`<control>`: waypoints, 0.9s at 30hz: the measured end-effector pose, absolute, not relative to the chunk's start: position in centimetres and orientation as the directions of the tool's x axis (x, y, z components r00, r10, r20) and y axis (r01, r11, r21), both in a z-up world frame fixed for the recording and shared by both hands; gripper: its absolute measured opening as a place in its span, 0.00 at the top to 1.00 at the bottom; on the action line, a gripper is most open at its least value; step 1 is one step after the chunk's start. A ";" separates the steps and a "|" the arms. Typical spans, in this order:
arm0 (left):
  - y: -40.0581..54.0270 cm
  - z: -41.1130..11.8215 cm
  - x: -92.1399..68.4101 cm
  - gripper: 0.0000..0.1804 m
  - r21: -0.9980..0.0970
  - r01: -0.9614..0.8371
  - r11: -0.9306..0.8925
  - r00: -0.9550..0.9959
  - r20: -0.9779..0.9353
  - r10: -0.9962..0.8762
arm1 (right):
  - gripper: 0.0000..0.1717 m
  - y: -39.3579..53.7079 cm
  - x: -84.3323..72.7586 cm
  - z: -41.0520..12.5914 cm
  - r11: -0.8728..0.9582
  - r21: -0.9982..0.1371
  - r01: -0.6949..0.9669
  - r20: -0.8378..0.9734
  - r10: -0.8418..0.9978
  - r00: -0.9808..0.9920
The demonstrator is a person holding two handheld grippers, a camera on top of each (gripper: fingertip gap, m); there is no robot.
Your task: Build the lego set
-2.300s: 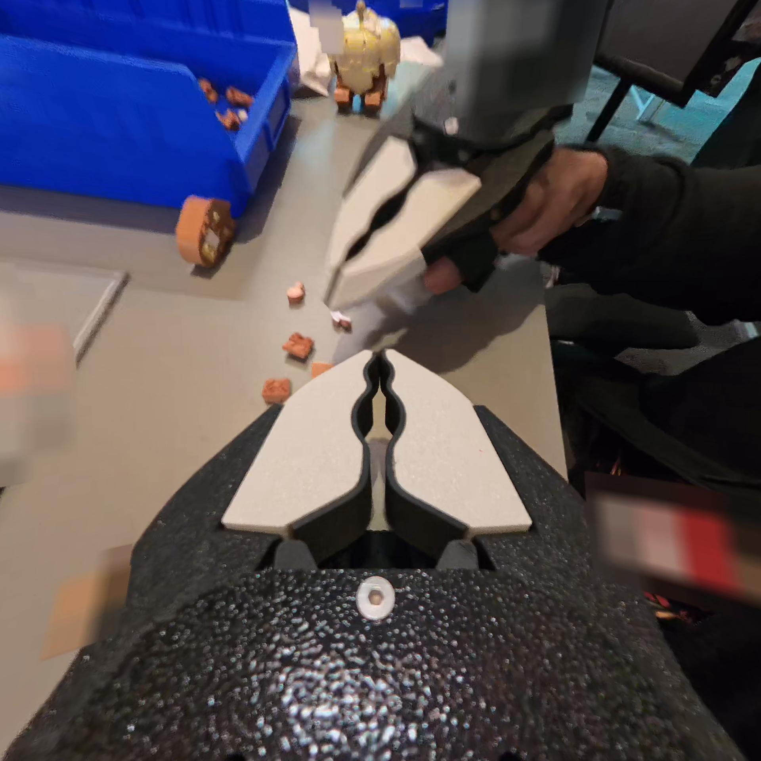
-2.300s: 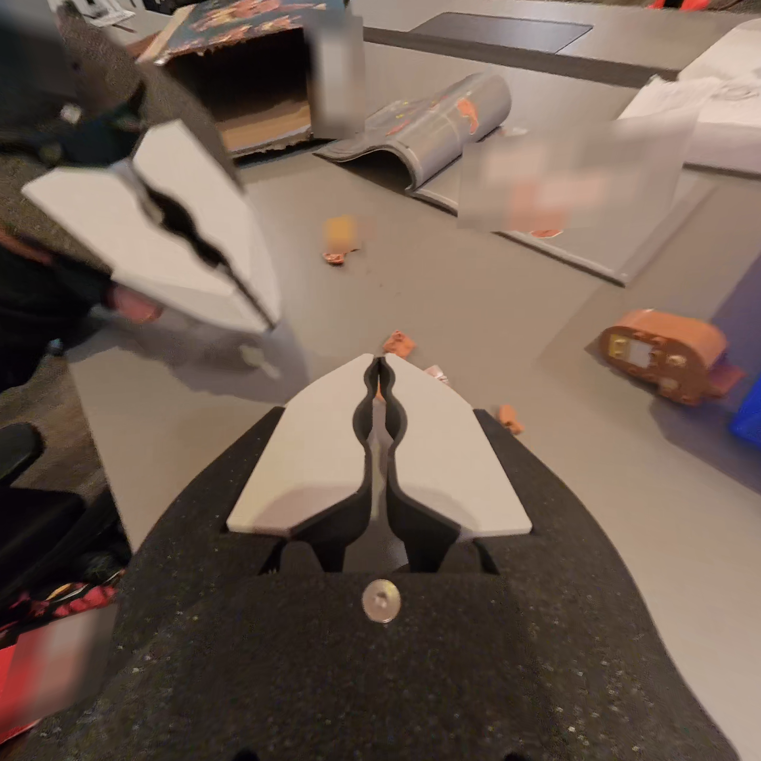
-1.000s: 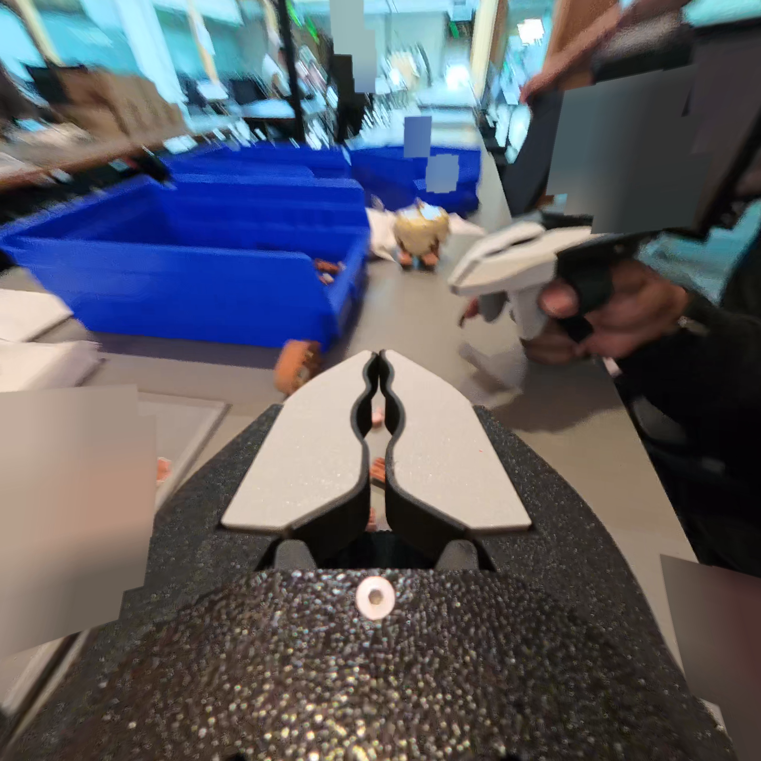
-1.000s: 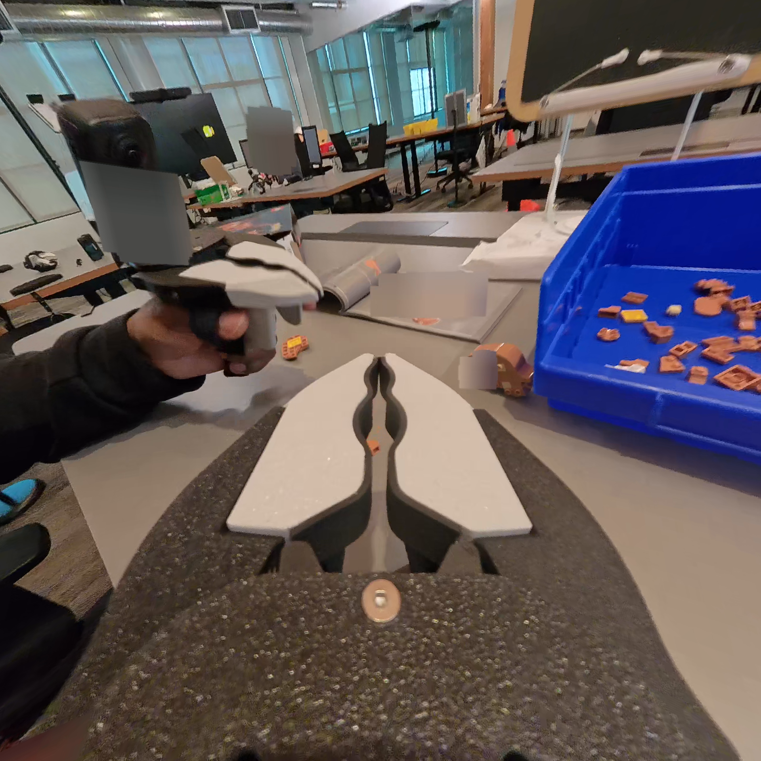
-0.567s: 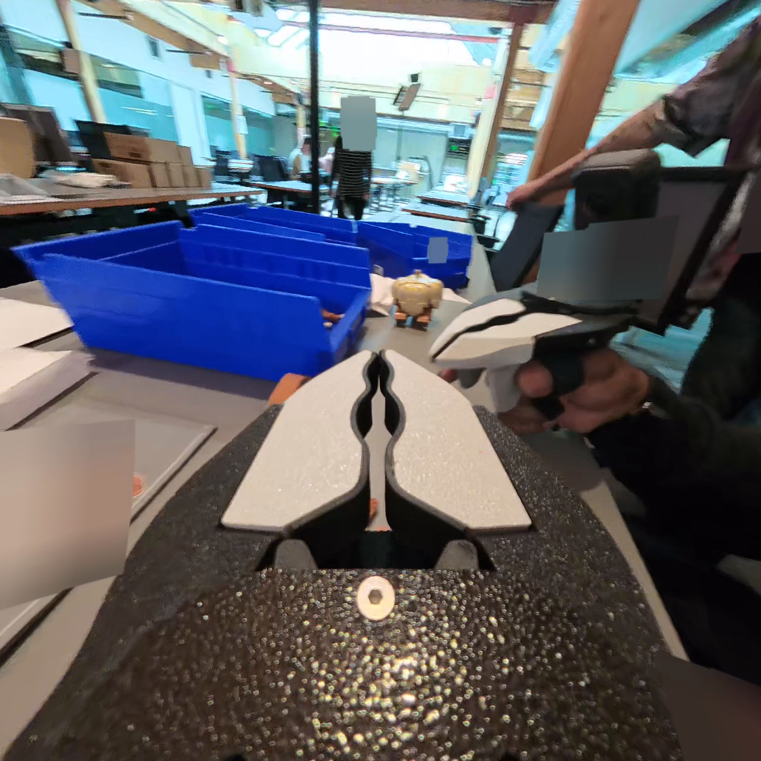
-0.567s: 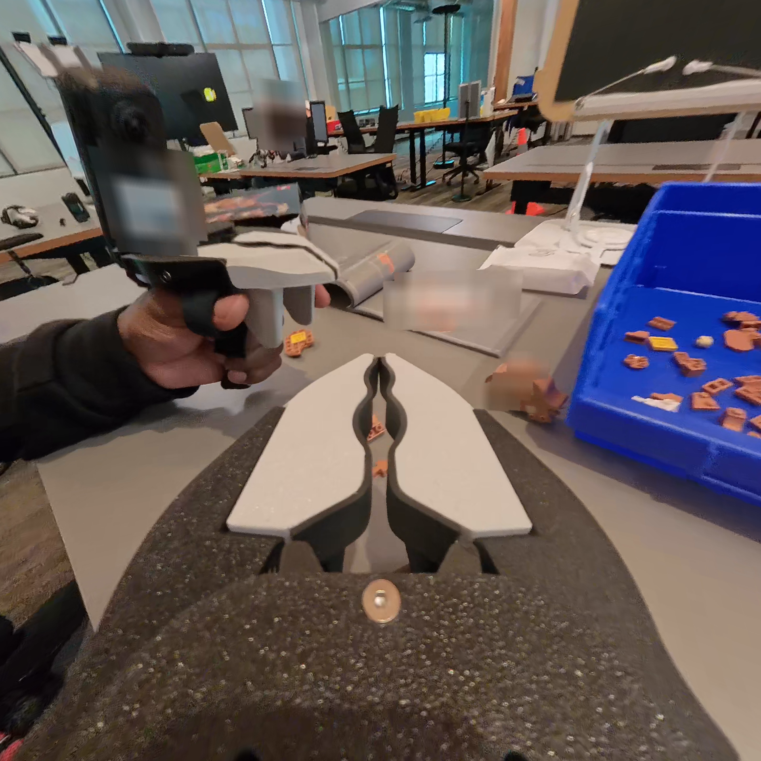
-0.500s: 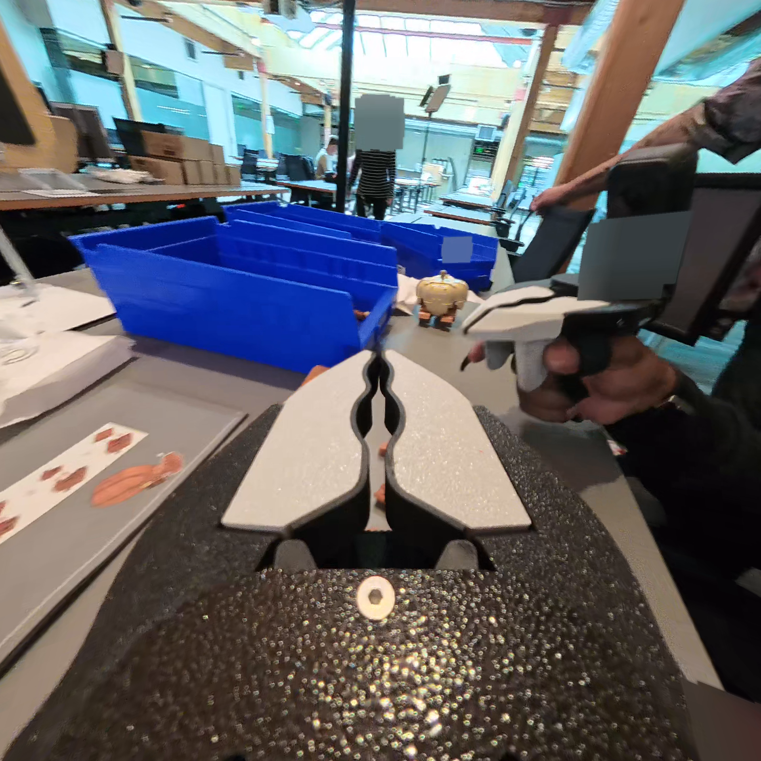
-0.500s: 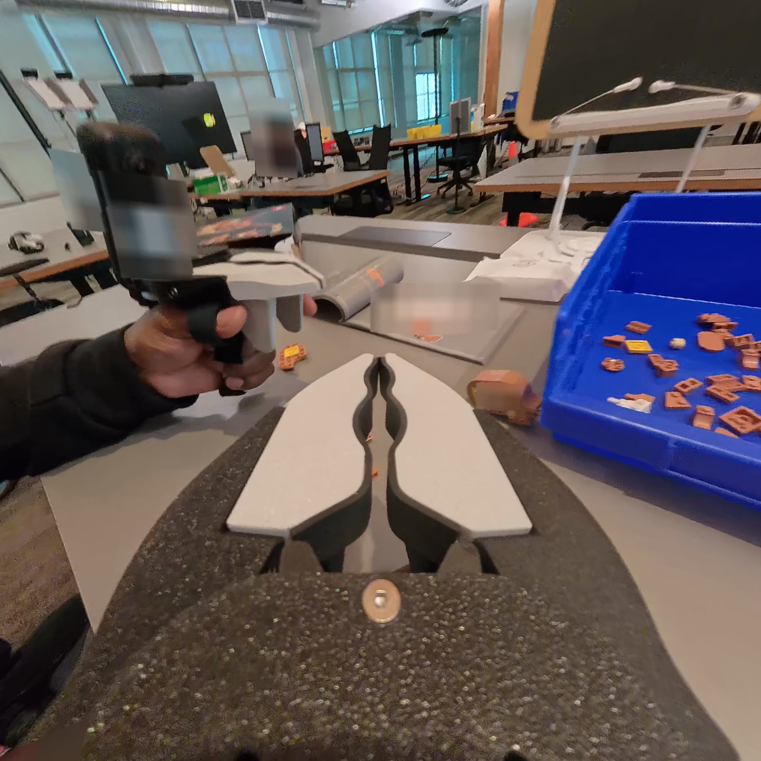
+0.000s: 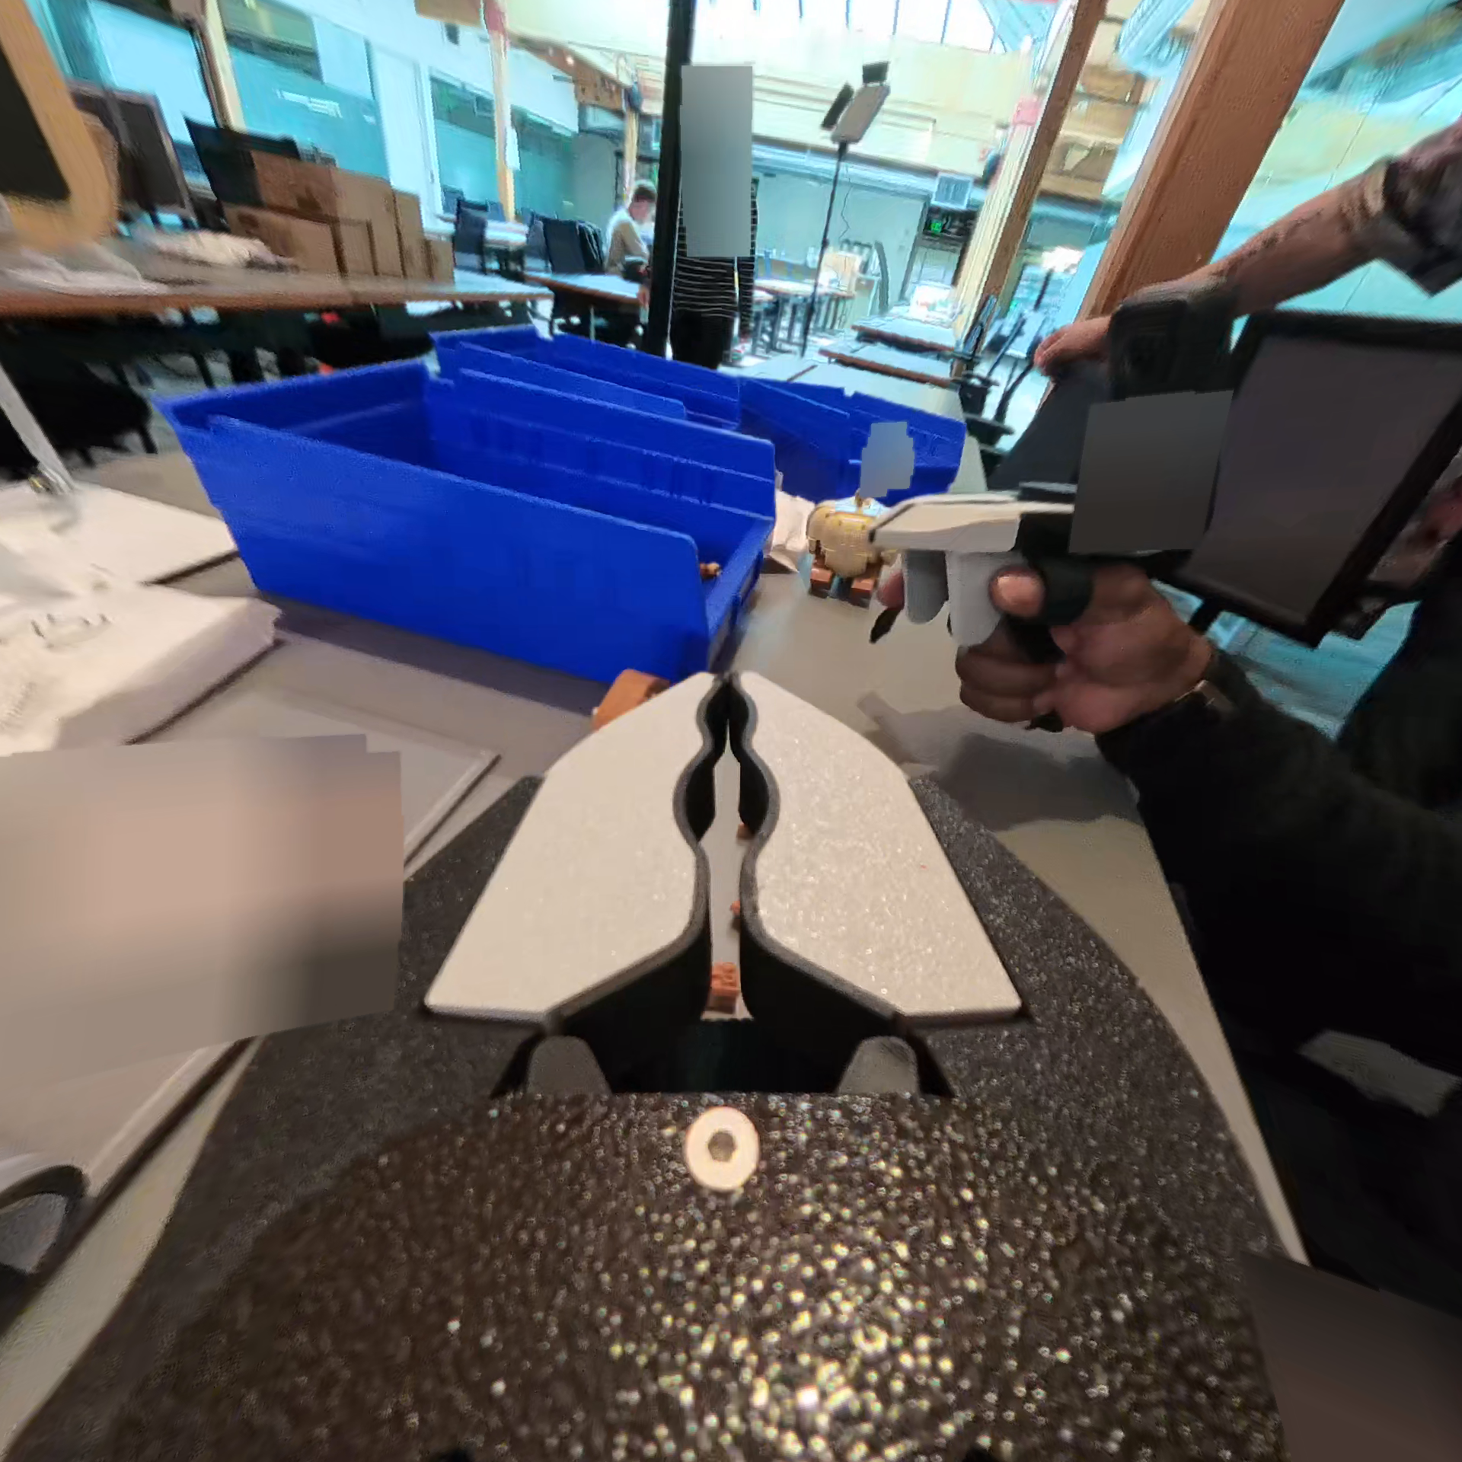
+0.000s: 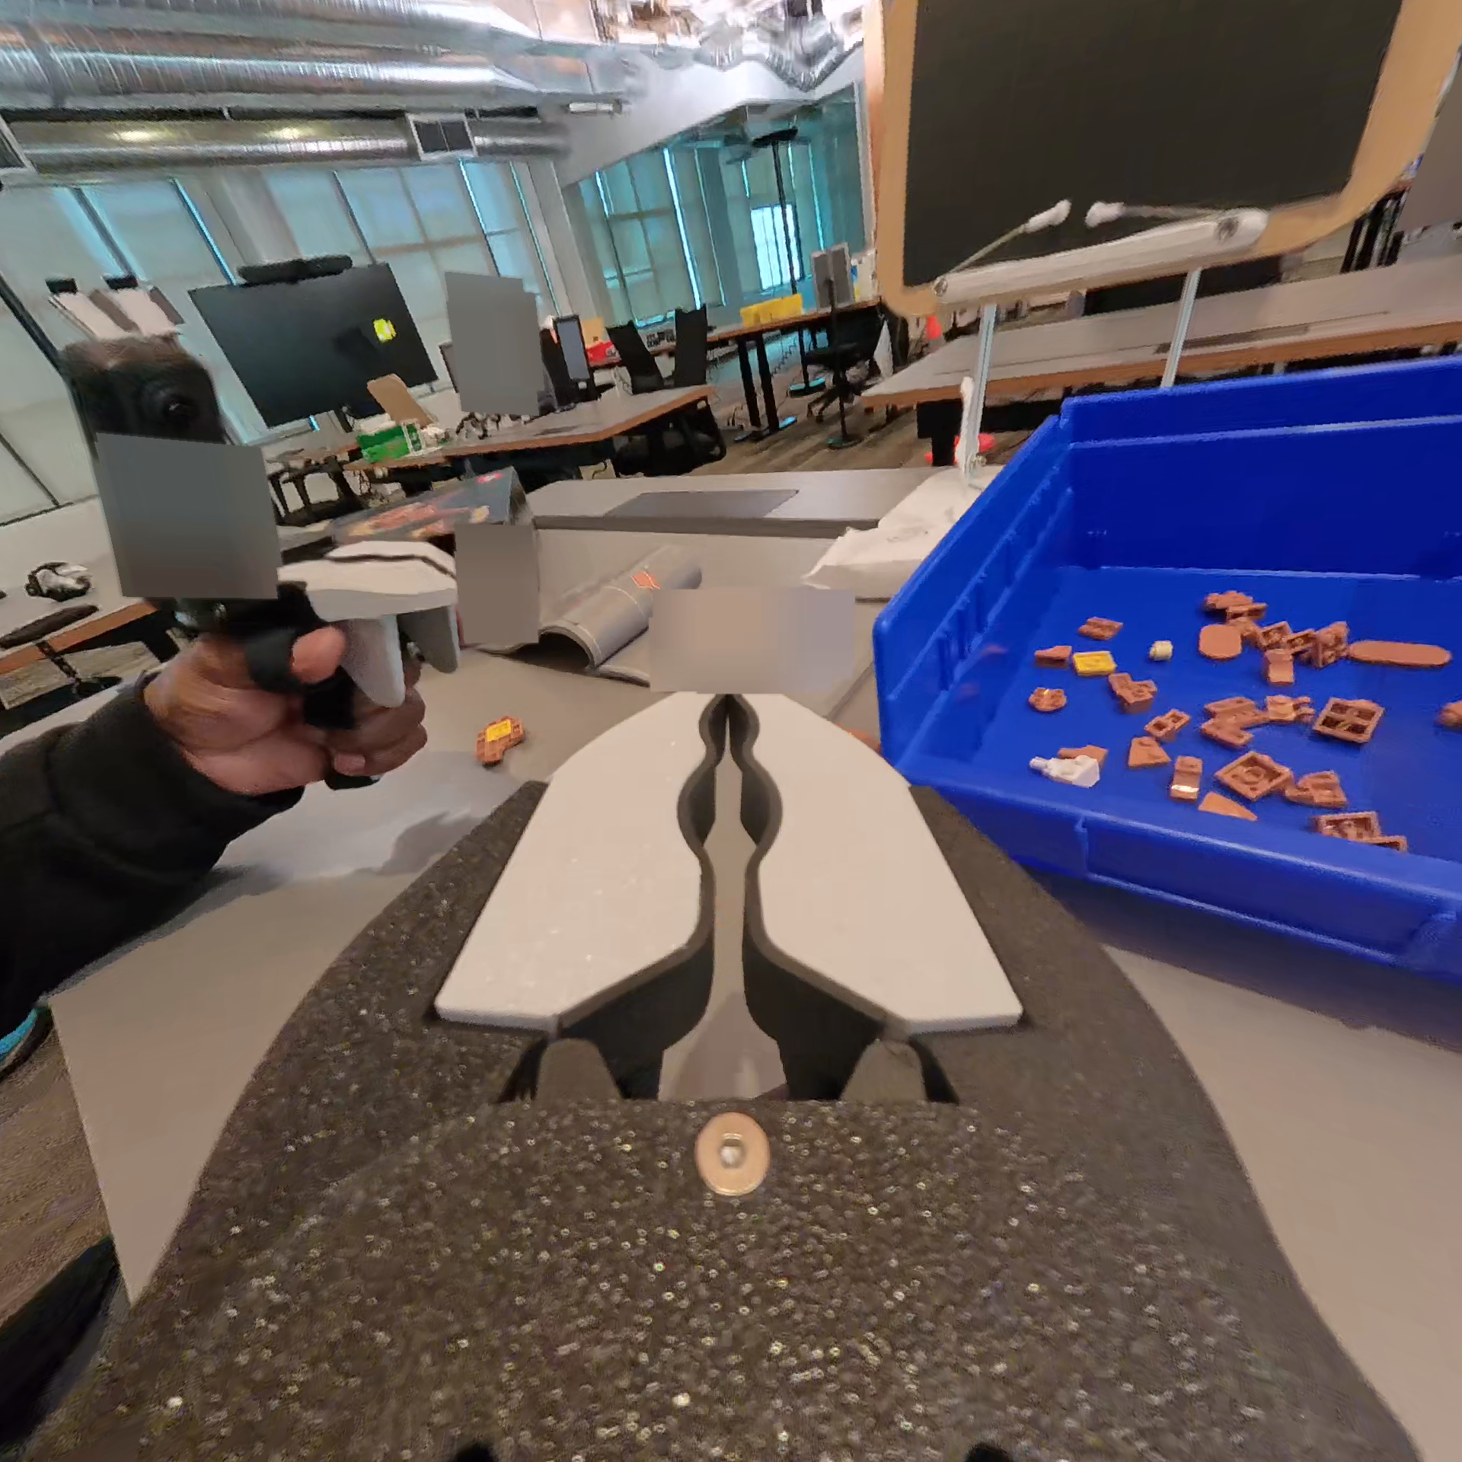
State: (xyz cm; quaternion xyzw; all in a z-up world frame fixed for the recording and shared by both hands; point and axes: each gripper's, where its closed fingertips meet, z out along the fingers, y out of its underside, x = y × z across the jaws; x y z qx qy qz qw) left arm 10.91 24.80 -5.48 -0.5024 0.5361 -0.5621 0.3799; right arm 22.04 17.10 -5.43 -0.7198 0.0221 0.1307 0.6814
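Left gripper (image 9: 728, 696) hangs closed and empty above the bench's (image 10: 237, 910) near edge, with a small brown brick piece (image 10: 500, 739) lying ahead of it. Right gripper (image 10: 726, 716), likewise closed and empty, is nearer the blue bin (image 10: 981, 601), which holds scattered brown bricks (image 10: 1254, 771) and one yellow piece (image 10: 1094, 662).

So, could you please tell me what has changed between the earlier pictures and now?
Both grippers tipped up from pointing down at the table and its loose brown bricks to level, so the room beyond now shows. The left gripper and right gripper drew apart, each now held off to the other's side. Nothing was picked up or released; both stayed shut and empty. The blue bin and its bricks lie unmoved.
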 end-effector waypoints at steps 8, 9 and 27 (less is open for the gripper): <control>29.6 -4.3 8.6 1.00 -0.973 0.027 -0.229 -0.079 0.226 -0.971 | 1.00 14.6 26.3 -5.2 0.040 -0.922 -0.385 -0.379 0.112 0.919; 29.3 -5.0 8.9 1.00 -0.978 0.007 -0.208 -0.075 0.207 -0.975 | 1.00 14.4 26.3 -5.2 0.040 -0.926 -0.377 -0.371 0.105 0.923; 20.1 -3.5 14.9 0.69 -0.997 0.002 -0.072 -0.041 0.072 -0.997 | 0.71 14.1 20.9 -4.6 0.128 -0.964 -0.232 -0.238 -0.032 0.971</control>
